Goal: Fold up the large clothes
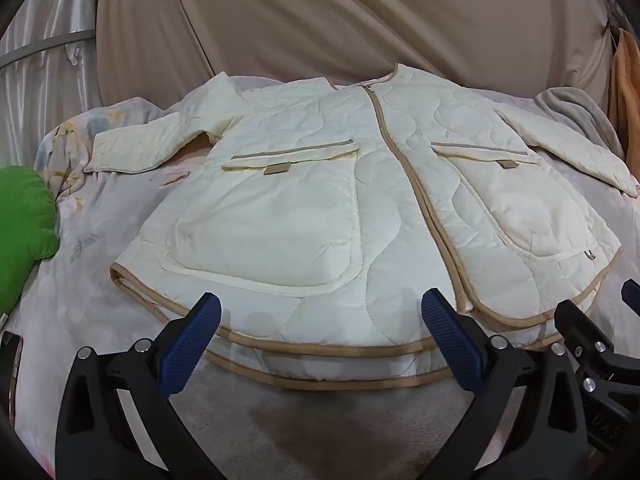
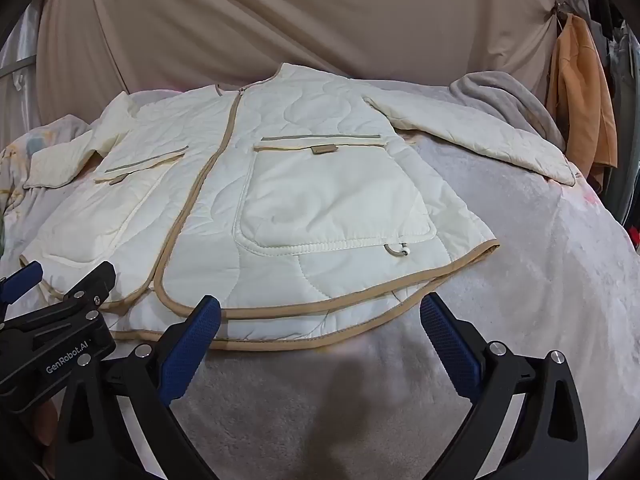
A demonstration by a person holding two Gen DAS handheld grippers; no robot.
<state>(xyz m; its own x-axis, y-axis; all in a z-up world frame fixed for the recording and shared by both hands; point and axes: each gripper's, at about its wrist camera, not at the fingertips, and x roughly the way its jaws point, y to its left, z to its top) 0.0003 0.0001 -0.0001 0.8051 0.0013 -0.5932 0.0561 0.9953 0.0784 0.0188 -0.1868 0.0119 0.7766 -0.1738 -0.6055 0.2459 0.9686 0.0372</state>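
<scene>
A cream quilted jacket (image 1: 320,184) with tan binding is seen laid flat, front side up, on a bed covered by a pale blanket (image 2: 540,280). The front is closed along the tan centre seam, both sleeves are spread outward, and the hem is turned toward the cameras. Two large patch pockets are visible on the front.

The left tool (image 1: 320,316) is held just above the hem, left of the centre seam, with its blue-padded fingers spread wide and nothing gripped. The right tool (image 2: 320,316) is positioned over the hem's right portion, likewise spread and empty. Whether either tool touches the fabric cannot be judged with certainty from these views.

A green cushion (image 1: 24,232) is noted at the bed's left edge, a grey blanket (image 2: 504,96) beyond the right sleeve, and an orange garment (image 2: 580,100) hanging at the right. A beige drape (image 1: 340,16) is hung behind.
</scene>
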